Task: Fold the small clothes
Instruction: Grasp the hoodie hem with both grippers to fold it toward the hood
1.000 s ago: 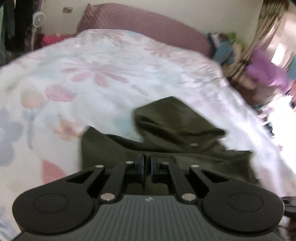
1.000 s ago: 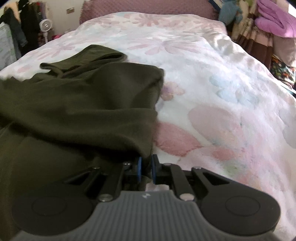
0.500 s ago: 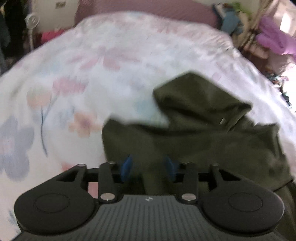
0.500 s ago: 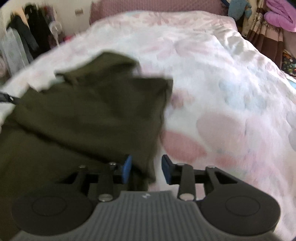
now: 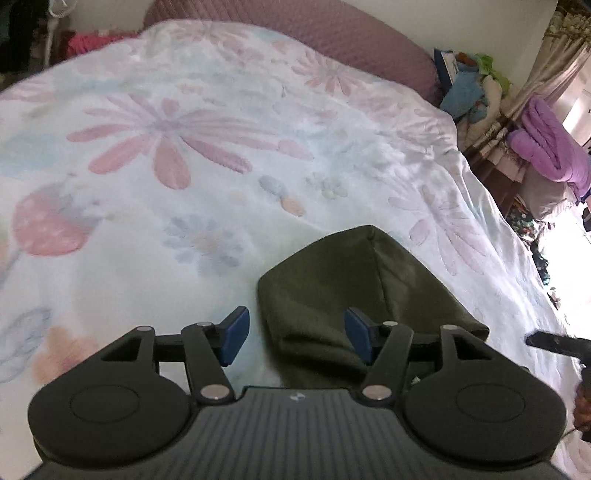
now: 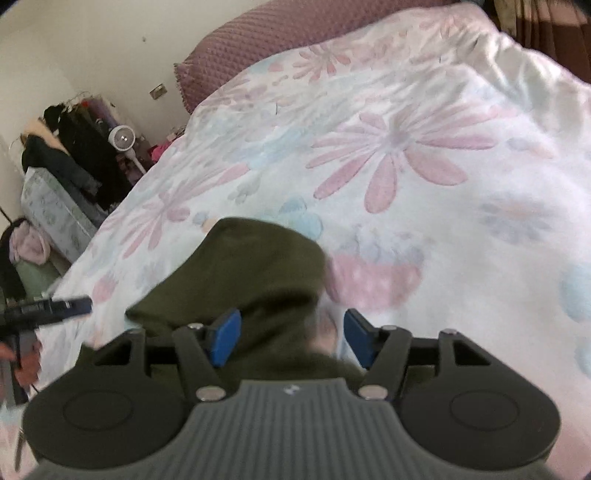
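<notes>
A dark olive garment lies bunched on the flowered bedspread. In the left wrist view my left gripper hovers over the garment's near left edge. Its jaws are opening, and the blue pads press on nothing. In the right wrist view the same garment lies below my right gripper. Those jaws are opening too, with cloth showing behind the gap but not pinched. Each view catches the other gripper at its edge: the right gripper and the left gripper, each held by a hand.
A purple padded headboard runs along the far end of the bed. Piled clothes and a purple blanket sit past the bed's right side. A small fan and hanging dark clothes stand on the left.
Both grippers were shut on the olive garment and have let go and opened. The garment now lies in a smaller heap. Both hands have swung to new positions over it.
</notes>
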Motion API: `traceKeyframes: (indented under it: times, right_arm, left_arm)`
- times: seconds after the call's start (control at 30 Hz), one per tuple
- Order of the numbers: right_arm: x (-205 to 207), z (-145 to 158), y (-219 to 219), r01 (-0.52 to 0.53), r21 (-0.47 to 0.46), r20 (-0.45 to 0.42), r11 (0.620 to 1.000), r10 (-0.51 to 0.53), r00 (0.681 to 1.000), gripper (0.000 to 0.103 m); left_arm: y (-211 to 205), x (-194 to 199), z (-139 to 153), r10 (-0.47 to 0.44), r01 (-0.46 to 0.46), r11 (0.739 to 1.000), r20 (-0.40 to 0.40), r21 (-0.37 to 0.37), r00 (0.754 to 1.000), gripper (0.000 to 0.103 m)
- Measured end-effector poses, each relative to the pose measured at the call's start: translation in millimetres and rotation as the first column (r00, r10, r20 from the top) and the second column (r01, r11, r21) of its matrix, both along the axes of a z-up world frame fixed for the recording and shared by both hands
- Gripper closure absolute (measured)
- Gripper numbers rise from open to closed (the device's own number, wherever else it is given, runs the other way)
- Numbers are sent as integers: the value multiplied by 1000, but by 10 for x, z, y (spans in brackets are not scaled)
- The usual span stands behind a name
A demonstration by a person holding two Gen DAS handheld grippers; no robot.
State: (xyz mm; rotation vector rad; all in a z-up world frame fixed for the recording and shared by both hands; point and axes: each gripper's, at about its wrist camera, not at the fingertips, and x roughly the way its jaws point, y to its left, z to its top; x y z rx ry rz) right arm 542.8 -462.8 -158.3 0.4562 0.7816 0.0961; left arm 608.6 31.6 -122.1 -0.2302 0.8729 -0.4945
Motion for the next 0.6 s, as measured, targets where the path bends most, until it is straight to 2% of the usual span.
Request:
traceKeyframes:
  times: [0.17, 0.3, 0.33, 0.37, 0.4, 0.43, 0.47, 0.5, 0.53, 0.6]
  right_arm:
    - [706, -395, -22, 40, 91, -44, 995, -36, 998, 45]
    - [1072, -670, -23, 51, 90, -85, 995, -43, 995, 49]
    - [1134, -720, -33, 55, 94, -87, 994, -47, 995, 54]
    - [1190, -769, -57, 63, 112, -89, 992, -53, 995, 59]
    - [1207, -819, -99, 71, 136, -91, 988, -59, 994, 72]
    - [1232, -851, -112, 73, 161, -93, 984, -59, 994, 79]
    - [1254, -873, -119, 77, 176, -91, 981, -62, 994, 80]
    - [1254, -884, -106, 71, 174, -87, 982, -56, 995, 87]
    - [1261, -882, -91, 56, 165, -80, 985, -43, 996, 95]
    - [1192, -797, -80, 40, 133, -47, 990, -34, 998, 98]
  left_arm:
    - [-87, 392, -349, 49, -53, 997, -62, -59, 997, 33]
    - [-123, 583, -608, 71, -81, 993, -107, -90, 992, 38]
    - [-143, 614, -662, 77, -88, 992, -112, -88, 991, 42]
    - [-169, 638, -700, 82, -92, 992, -113, -86, 990, 51]
    - [-193, 651, -725, 83, -93, 992, -112, -88, 990, 56]
    - [-224, 664, -754, 78, -90, 991, -114, -98, 990, 67]
    - [-252, 668, -767, 83, -94, 991, -113, -97, 990, 71]
    - [-280, 667, -772, 83, -92, 992, -101, -86, 991, 78]
    - [-293, 652, -760, 83, -89, 994, -83, -67, 993, 90]
    - [-275, 564, -667, 66, -67, 995, -28, -70, 997, 93]
